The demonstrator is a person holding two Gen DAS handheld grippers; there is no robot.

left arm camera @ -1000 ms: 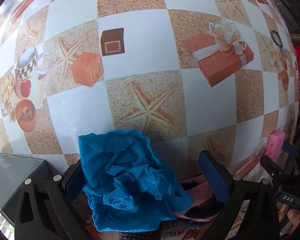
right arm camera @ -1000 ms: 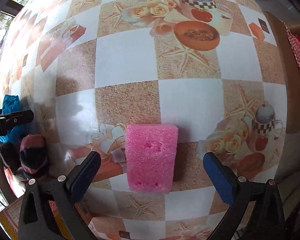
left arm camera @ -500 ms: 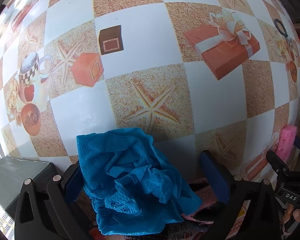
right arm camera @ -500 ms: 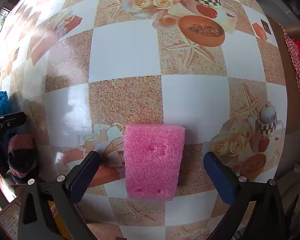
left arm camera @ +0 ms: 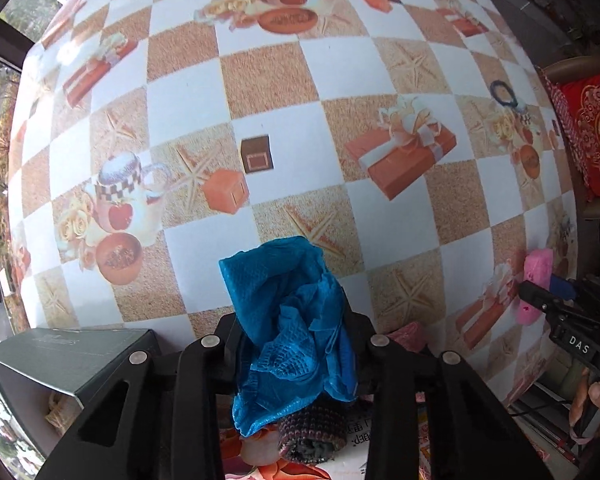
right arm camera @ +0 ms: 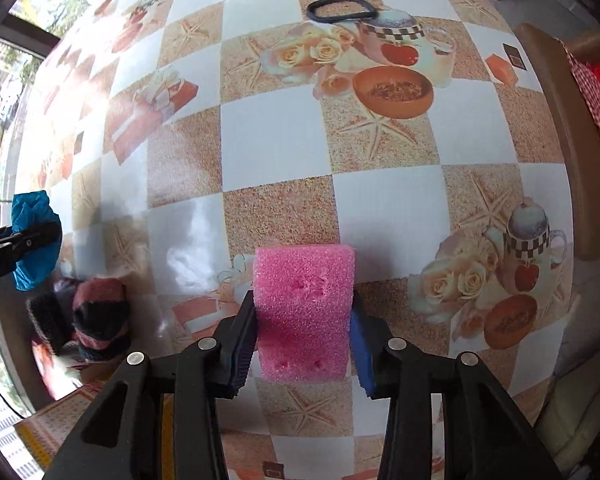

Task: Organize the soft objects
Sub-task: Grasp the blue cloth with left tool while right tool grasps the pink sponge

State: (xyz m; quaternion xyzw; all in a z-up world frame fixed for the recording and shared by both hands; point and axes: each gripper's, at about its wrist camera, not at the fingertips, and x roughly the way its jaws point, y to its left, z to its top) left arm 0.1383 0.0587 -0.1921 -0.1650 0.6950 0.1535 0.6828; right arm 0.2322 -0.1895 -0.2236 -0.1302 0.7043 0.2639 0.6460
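A crumpled blue cloth [left arm camera: 276, 280] hangs between the pads of my left gripper [left arm camera: 292, 332], whose jaws are closing and press on it above the checkered tablecloth [left arm camera: 260, 80]. In the right wrist view a pink sponge [right arm camera: 304, 276] is squeezed between the blue pads of my right gripper [right arm camera: 302, 340], whose jaws are closing too. Each view shows the other tool at its edge: the right gripper [left arm camera: 548, 300] with the sponge [left arm camera: 536, 272], and the left gripper [right arm camera: 20, 240] with the cloth [right arm camera: 32, 216].
A striped knitted piece [left arm camera: 312, 424] lies under the cloth beside a dark box [left arm camera: 60, 356]; the same knitwear [right arm camera: 96, 320] sits at the table's left edge. A black loop [right arm camera: 340, 10] lies far off. A chair with a red cushion [left arm camera: 596, 140] stands at the right.
Both grippers have gone from wide open to pressing on their objects. The left one has risen with the blue cloth, so more of the table shows. The sponge is pinched narrower.
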